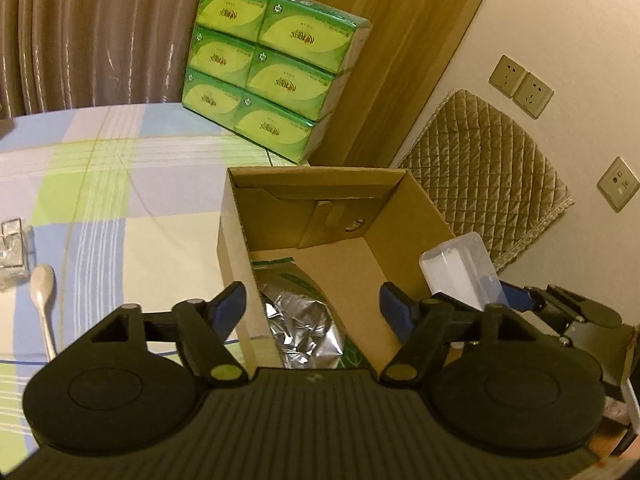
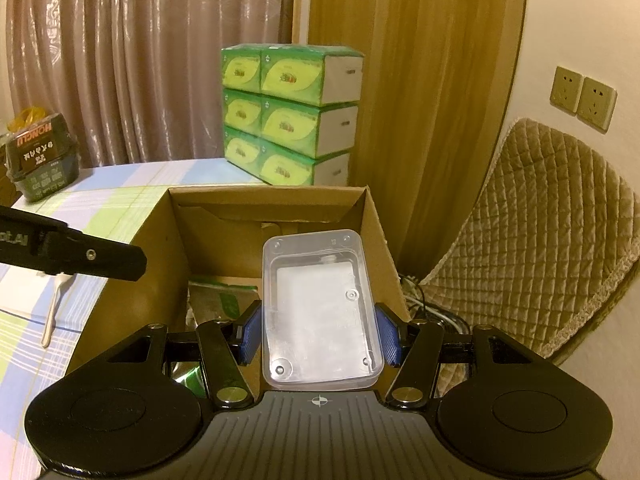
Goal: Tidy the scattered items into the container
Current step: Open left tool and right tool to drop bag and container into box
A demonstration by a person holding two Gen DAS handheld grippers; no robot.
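An open cardboard box stands on the checked tablecloth. A silver foil packet with green print lies on the box floor. My left gripper hangs open above the box's near edge, its blue pads apart and touching nothing. My right gripper is shut on a clear plastic case, holding it over the right side of the box. A white plastic spoon and a clear wrapped item lie on the cloth left of the box.
A stack of green tissue packs stands behind the box. A dark food tub sits at the table's far left. A quilted chair and cables are to the right, by the wall and a curtain.
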